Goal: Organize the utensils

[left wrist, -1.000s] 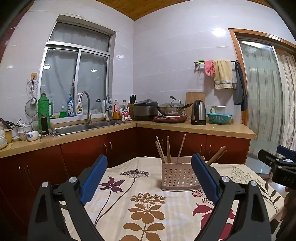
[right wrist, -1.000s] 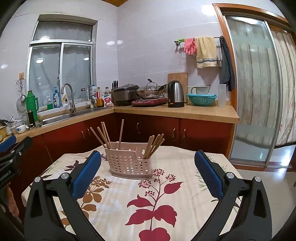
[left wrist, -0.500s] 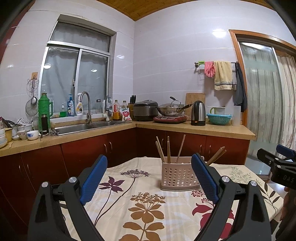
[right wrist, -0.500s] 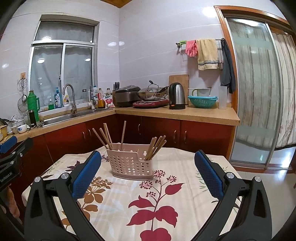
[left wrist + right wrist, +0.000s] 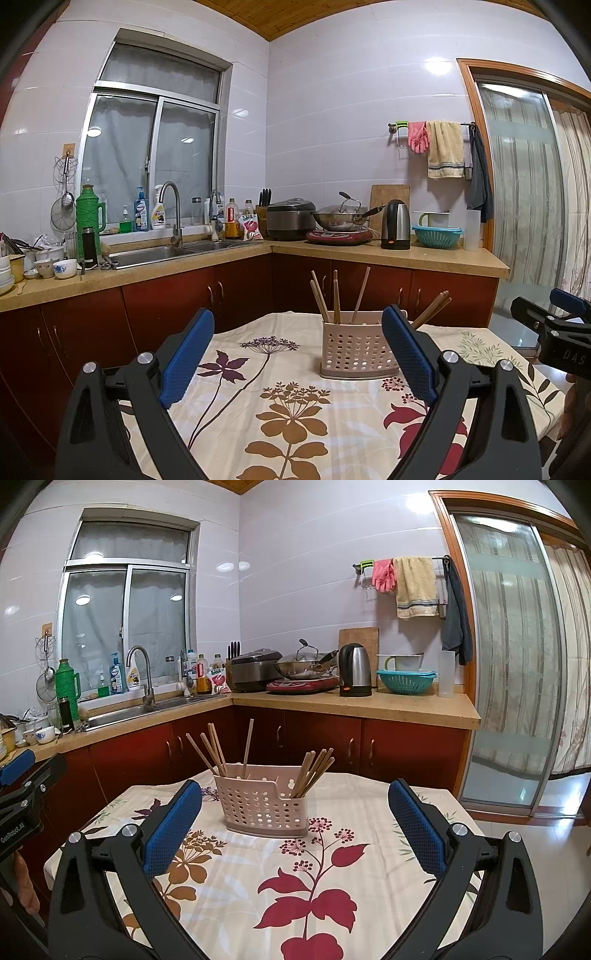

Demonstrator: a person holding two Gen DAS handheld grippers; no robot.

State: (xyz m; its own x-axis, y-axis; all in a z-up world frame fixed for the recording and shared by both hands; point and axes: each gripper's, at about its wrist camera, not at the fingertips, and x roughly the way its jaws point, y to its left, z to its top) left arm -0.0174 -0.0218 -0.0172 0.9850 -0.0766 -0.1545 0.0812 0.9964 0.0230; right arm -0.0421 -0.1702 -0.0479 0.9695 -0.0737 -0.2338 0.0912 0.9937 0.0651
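Both grippers hang with jaws spread wide and empty above the table, touching nothing. Left gripper (image 5: 297, 354) has black angular arms and blue finger pads (image 5: 186, 356) with a fine dimpled texture; right gripper (image 5: 294, 821) is built the same.

Ahead of the left gripper, close to its right pad, stands the utensil holder (image 5: 356, 349), a pale pink plastic box with rounded corners and rows of round holes. For the right gripper (image 5: 554, 326) the same holder (image 5: 264, 801) sits ahead and a little left of centre. Thin straight wooden chopsticks (image 5: 218, 749) lean in its far-left section, and a second bundle (image 5: 314, 773) tilts out of the nearer, lower compartment.

That stepped front wall and divider show only in the right wrist view; in the left wrist view the right pad hides that end. Each view catches the other gripper at its edge.

A smooth floral tablecloth (image 5: 332, 871) with brown and red leaves covers the table.
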